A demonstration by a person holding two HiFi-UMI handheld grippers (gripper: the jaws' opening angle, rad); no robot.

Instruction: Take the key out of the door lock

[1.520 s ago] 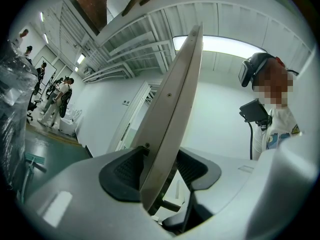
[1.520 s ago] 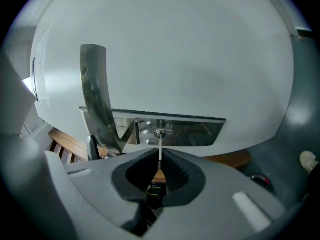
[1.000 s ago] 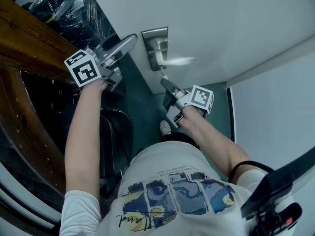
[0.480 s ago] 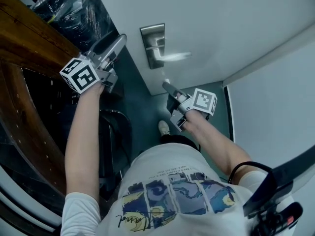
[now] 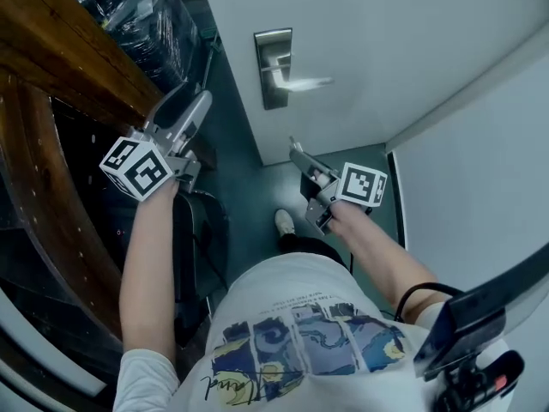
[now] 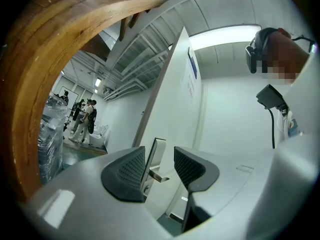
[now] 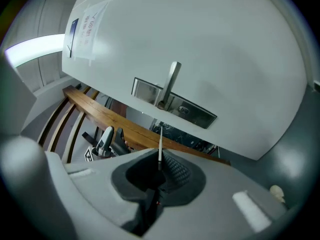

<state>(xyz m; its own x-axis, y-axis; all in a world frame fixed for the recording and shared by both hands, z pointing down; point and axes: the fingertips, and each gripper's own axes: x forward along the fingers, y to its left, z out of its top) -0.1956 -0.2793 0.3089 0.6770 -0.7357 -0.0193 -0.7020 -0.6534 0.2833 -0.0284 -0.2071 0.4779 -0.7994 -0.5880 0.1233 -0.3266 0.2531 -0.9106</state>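
Observation:
The steel lock plate [image 5: 273, 67] with its lever handle [image 5: 298, 82] sits on the white door; its keyhole [image 7: 184, 110] shows with nothing in it. My right gripper [image 5: 296, 151] hangs below the plate, well clear of it, shut on the key [image 7: 159, 146], whose thin blade sticks out past the pads toward the door. My left gripper [image 5: 190, 103] is off to the left of the door, open, with nothing between its pads [image 6: 125, 171]; past the gap I see the lock plate [image 6: 158, 154].
A thick wooden rail [image 5: 60, 50] runs along the left, with plastic-wrapped goods [image 5: 146, 15] behind it. A white wall [image 5: 480, 170] closes the right side. The person's shoe [image 5: 284, 222] is on the teal floor. People [image 6: 85, 116] stand far off.
The right gripper has drawn back and down from the lock plate with the key in it. The left gripper has dropped lower and away from the door.

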